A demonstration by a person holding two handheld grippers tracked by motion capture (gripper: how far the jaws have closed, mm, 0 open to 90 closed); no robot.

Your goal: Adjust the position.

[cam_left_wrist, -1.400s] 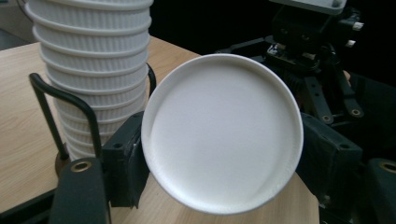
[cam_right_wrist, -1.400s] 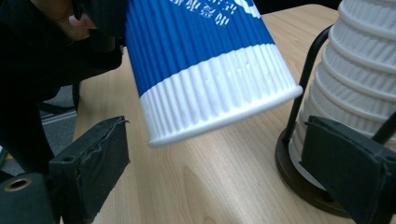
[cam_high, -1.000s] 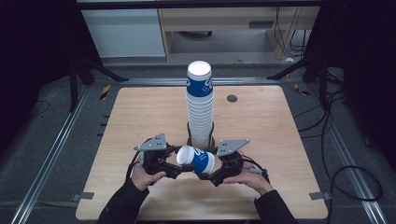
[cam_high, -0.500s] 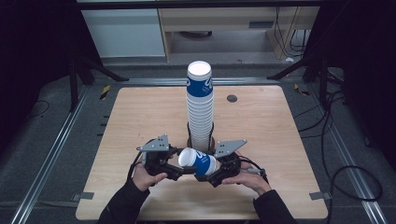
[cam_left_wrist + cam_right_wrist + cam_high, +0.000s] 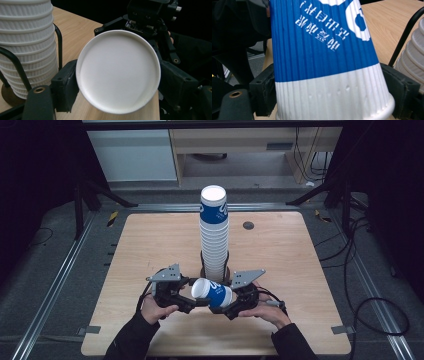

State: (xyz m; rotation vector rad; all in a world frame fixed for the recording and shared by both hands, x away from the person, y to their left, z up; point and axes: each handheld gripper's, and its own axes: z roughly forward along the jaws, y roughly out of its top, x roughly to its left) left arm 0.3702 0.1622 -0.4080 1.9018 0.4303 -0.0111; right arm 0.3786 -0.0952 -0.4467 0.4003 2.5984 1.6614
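A single paper cup (image 5: pixel 212 293), ribbed along its wall and printed blue over a white band, is held on its side just above the wooden worktop (image 5: pixel 125 250), near the front edge and directly in front of the tall stack of cups (image 5: pixel 215 235). Its round white base is turned toward the left gripper (image 5: pixel 192 301); in the left gripper view the flat, rimmed disc of that base (image 5: pixel 118 71) is seen between the two black jaws, which are pressed against its sides. The right gripper (image 5: pixel 226 311) is clamped on the cup's body: in the right gripper view the corrugated wall (image 5: pixel 324 62), with white lettering upside down on the blue, is seen squeezed between the black padded jaws, the rolled rim at the bottom of the view. The stack is made of matching fluted white cups, topped by a blue-banded one, and is kept upright by a thin black wire holder (image 5: pixel 15 65) on a round base.
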